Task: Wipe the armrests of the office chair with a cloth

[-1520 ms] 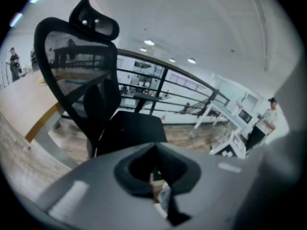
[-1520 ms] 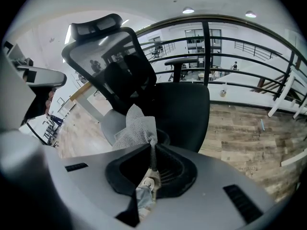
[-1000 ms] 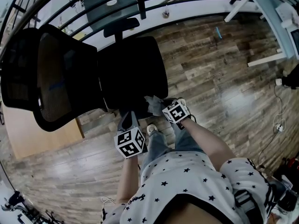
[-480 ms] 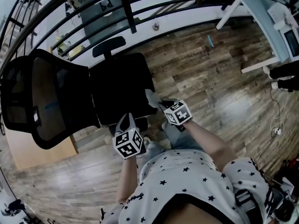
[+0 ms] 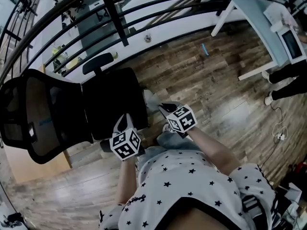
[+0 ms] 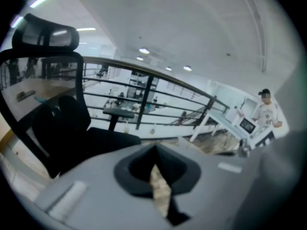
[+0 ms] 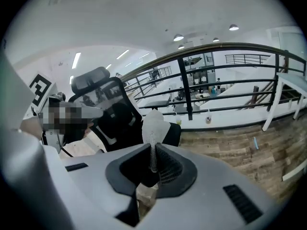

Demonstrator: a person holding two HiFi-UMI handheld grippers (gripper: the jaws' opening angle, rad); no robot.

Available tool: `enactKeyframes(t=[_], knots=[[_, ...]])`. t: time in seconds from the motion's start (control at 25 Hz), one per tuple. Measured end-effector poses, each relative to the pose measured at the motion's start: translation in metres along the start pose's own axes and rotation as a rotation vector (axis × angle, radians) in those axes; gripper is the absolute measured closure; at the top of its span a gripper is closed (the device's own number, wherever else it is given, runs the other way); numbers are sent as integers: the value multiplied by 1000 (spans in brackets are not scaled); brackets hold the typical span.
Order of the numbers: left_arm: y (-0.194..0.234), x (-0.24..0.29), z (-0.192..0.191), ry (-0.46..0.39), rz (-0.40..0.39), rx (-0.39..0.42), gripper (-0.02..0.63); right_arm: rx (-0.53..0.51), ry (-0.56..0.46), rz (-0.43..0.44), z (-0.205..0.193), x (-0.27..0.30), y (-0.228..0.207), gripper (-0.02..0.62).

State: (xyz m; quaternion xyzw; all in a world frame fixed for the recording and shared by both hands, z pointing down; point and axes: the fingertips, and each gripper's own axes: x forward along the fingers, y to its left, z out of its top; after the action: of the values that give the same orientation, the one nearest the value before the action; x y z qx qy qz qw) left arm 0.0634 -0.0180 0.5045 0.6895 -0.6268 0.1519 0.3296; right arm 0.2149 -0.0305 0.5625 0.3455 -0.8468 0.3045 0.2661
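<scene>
While right gripper [image 5: 164,108] clamps cloth [image 7: 153,122], left gripper [image 5: 125,120] closed, empty: lay cloth flat on armrest [image 5: 98,63], upper left, seemingly unwiped; stroke lengthwise.

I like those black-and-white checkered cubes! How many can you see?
2. One cube sits on the left claw, which is shut and empty. The other cube sits on the right claw, which grips the cloth.

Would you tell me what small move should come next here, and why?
Probably carry the right gripper forward over the seat toward the far armrest. Its jaws are shut on the cloth, which is not touching that armrest, while the left gripper is shut with nothing between its jaws.
</scene>
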Motion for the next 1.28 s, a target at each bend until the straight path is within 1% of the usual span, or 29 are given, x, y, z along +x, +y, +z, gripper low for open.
enactKeyframes(t=[0.24, 0.48, 0.64, 0.88, 1.12, 1.28], knots=[[-32, 25, 13, -21, -28, 11, 600, 22, -37, -12, 10, -22, -28, 560], [-40, 34, 21, -28, -31, 13, 600, 28, -56, -7, 22, -28, -40, 560], [-32, 39, 29, -39, -10, -1, 600, 20, -71, 13, 38, -23, -40, 560], [-16, 51, 38, -58, 50, -52, 600, -17, -75, 64, 68, -8, -42, 560], [12, 73, 58, -98, 108, -116, 600, -63, -49, 121, 101, 30, -48, 560], [35, 80, 67, -139, 144, -159, 600, -118, -40, 161, 120, 57, -41, 560]])
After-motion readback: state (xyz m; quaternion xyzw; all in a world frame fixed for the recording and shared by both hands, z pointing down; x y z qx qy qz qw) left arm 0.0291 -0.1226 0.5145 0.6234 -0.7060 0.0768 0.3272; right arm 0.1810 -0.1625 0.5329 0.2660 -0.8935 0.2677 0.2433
